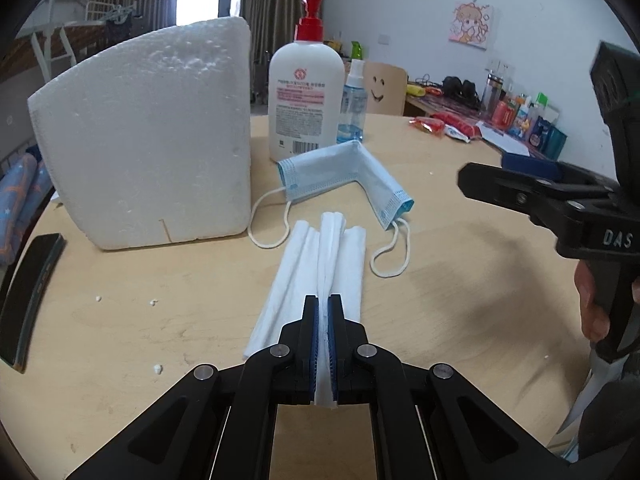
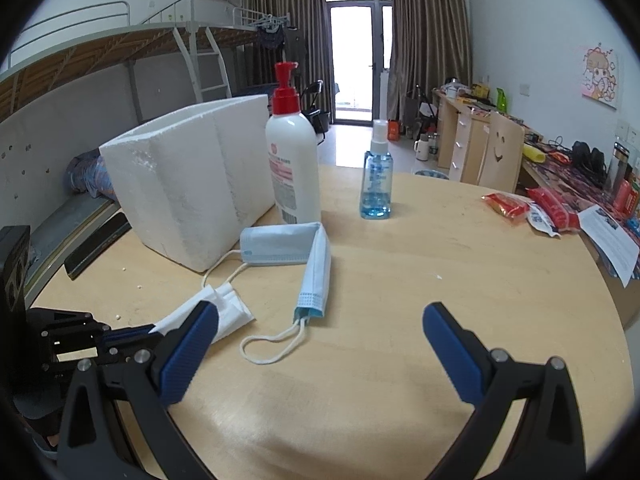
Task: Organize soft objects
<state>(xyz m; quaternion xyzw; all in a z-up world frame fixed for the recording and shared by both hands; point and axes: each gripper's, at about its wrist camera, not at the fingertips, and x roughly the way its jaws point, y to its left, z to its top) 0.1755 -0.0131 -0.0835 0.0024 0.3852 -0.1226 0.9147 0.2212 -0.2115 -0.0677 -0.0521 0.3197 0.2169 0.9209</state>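
A folded white tissue (image 1: 320, 272) lies on the round wooden table (image 1: 460, 280), its near end pinched between the blue pads of my left gripper (image 1: 323, 304), which is shut on it. Just beyond lies a blue face mask (image 1: 344, 172) bent into an L, its white ear loops trailing on the wood. In the right wrist view the mask (image 2: 304, 256) sits ahead and to the left of my right gripper (image 2: 320, 316), whose fingers stand wide apart with nothing between them. The tissue (image 2: 224, 308) shows at lower left, partly behind my left fingertip (image 2: 192, 344).
A white foam box (image 1: 152, 140) stands at the left, a red-capped lotion bottle (image 1: 306, 96) and a blue spray bottle (image 1: 353, 104) behind the mask. A dark phone (image 1: 32, 292) lies at the left edge, snack packets (image 2: 532, 208) and papers at the far right.
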